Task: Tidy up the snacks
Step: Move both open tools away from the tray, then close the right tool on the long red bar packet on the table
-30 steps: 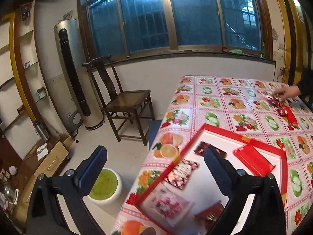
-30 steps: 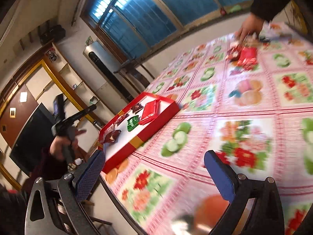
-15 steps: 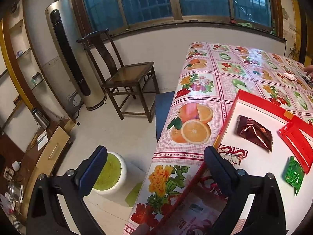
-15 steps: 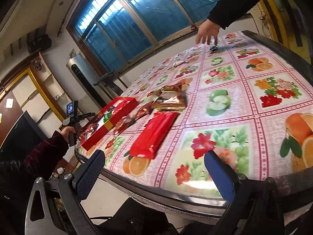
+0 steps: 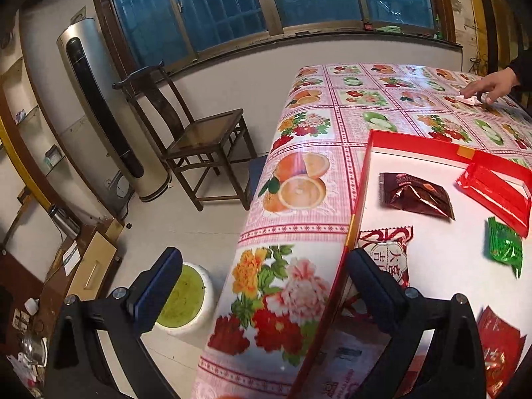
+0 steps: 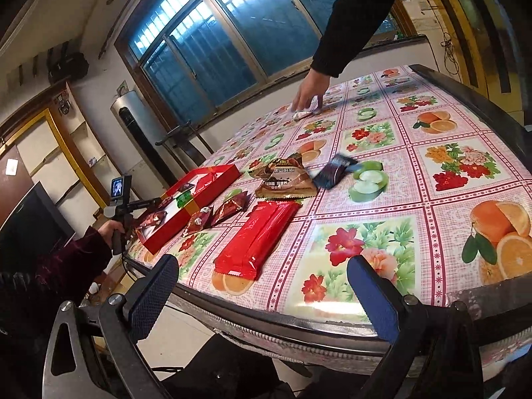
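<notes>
Along the lower right of the left wrist view, a red tray [image 5: 365, 166] with a white floor lies on the bench [image 5: 299, 199], which wears a fruit-and-flower cloth. Inside the tray are a brown packet [image 5: 415, 194], a flat red packet [image 5: 495, 193], a green sweet [image 5: 503, 244], a red-and-white packet [image 5: 387, 252] and another red packet [image 5: 498, 342] at the lower right edge. The left gripper [image 5: 262, 286] hangs over the tray's near left corner with its jaws wide apart and nothing between them.

At the bottom of the right wrist view, the right gripper [image 6: 262, 286] sits off the bench edge, jaws likewise spread and empty. Just beyond it lies a long red packet [image 6: 257, 239]. Further up the frame are a brown bag [image 6: 282, 178], a dark wrapper [image 6: 332, 173] beside it, and two small dark red packets [image 6: 219, 214] next to the red tray at mid-left. Near the top centre, another person's hand [image 6: 309, 94] in a black sleeve [image 6: 352, 23] presses on a small white packet [image 6: 304, 114]. At the left, a hand [image 6: 109, 229] in a dark red sleeve holds the other gripper's handle.
</notes>
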The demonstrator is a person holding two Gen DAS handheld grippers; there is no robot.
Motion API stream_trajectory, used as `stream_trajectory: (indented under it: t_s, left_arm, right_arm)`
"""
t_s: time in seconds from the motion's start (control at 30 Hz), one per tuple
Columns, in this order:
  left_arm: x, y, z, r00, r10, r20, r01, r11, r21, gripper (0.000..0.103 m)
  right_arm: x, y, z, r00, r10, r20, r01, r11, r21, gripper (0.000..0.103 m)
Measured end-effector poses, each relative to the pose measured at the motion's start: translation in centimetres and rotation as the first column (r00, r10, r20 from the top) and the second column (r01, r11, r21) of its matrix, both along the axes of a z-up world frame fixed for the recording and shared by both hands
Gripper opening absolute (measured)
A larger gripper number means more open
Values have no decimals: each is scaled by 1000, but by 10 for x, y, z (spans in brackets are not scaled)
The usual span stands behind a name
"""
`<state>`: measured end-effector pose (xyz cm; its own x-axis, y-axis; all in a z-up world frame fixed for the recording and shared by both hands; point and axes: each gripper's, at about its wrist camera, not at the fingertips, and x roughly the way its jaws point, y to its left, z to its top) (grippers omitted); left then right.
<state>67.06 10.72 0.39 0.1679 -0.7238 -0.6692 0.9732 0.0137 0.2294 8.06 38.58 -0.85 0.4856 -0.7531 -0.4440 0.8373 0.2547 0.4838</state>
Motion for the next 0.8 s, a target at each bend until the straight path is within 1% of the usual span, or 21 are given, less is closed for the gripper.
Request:
stream_trajectory:
  t_s: [0.07,0.13,0.2,0.23,0.27,0.33,0.37,0.43,0.5,0.53,0.6,0.63,0.67,0.7,0.77,0.8]
  left_arm:
    - [-7,24,0,999,-43,-23,43,999,5,101]
    - [-15,50,-4,998,-55,-15,55,998,9,101]
    - [-18,80,2,999,-37,-31,35,998,-45,101]
    - [-19,98,9,999,-19,-49,15,996,-84,101]
    - [-23,114,16,996,-21,-81,12,994,-113,101]
    - [-35,143,33,983,-76,-168,48,986,-161,101]
    - [-44,155,42,977,-103,-186,68,980,-185,101]
    - [-69,175,61,961,-172,-217,120,964,-236,101]
    - [-96,187,77,938,-255,-236,188,943,-273,102]
    - [-111,191,83,926,-295,-235,224,931,-287,102]
    - [-137,192,88,906,-340,-251,267,921,-285,102]
    - [-149,193,88,891,-369,-266,296,914,-277,102]
    - [-160,194,86,880,-387,-274,316,910,-269,102]
    - [-171,194,84,876,-398,-272,332,907,-260,102]
    - [-191,195,79,875,-416,-250,356,900,-252,102]
    - [-198,194,76,871,-418,-257,362,901,-238,102]
  right_arm:
    - [-3,-2,1,1000,-4,7,4,1000,-3,102]
    - [-4,-5,1,1000,-4,-2,4,1000,3,102]
    - [-3,-8,1,1000,-3,-5,3,1000,11,102]
    - [-2,-9,1,1000,-3,-11,3,1000,14,102]
    - [0,-9,2,1000,-6,-21,6,1000,14,102]
    - [2,-11,2,998,-18,-56,20,1000,22,102]
    - [4,-14,3,997,-27,-74,29,999,32,102]
    - [5,-23,4,996,-37,-75,41,998,51,102]
    - [11,-33,5,997,-35,-71,40,996,76,102]
    - [18,-41,5,996,-28,-81,36,994,108,102]
    - [34,-54,4,993,-8,-116,26,988,151,102]
    - [45,-62,3,988,0,-153,28,983,179,102]
    - [54,-67,2,983,5,-182,32,979,200,102]
    - [63,-73,1,979,15,-201,31,975,222,102]
    - [79,-85,-3,976,31,-214,30,960,277,102]
    - [85,-91,-6,973,24,-231,49,950,307,102]
